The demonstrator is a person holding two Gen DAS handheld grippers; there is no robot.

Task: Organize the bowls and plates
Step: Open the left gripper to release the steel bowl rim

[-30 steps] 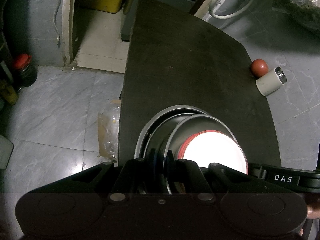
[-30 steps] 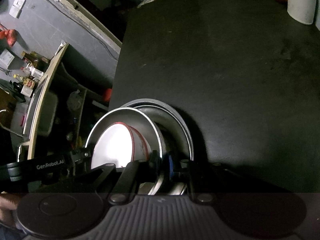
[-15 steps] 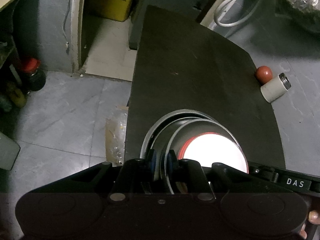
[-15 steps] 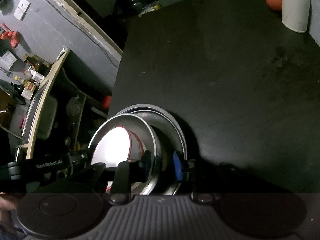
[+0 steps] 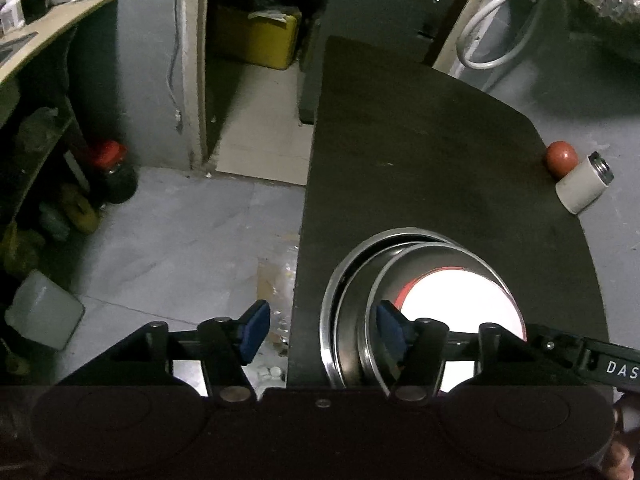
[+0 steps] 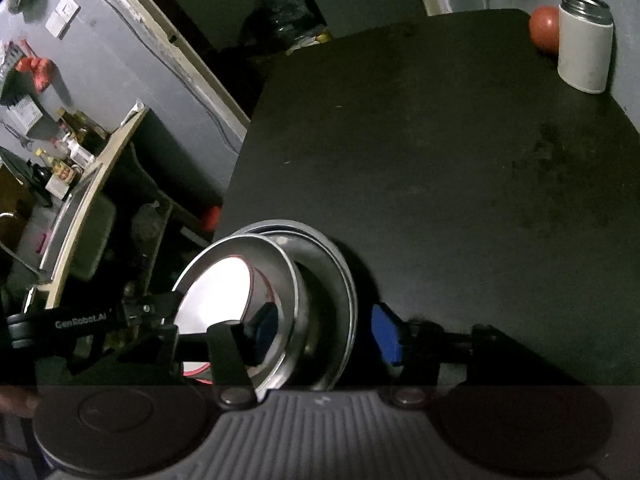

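Only rightward: wall switch [image 6: 63,14].

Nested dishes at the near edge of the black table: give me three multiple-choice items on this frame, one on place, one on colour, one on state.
1. Where does the white flask stand?
A. inside the dishes
B. at the table's far corner beside a red ball
C. on the floor

2. What colour is the rim of the innermost bowl?
A. red
B. green
C. yellow

3. How do the two hand-held grippers stand?
A. both clamped on the rims
B. one shut, one open
C. both open, pads off the rims

Answers:
1 B: in the right wrist view the flask is upright on the table next to the red ball.
2 A: a red edge rings the white bowl inside the steel dishes.
3 C: the left hand-held gripper and right hand-held gripper straddle the rims, jaws just opened.
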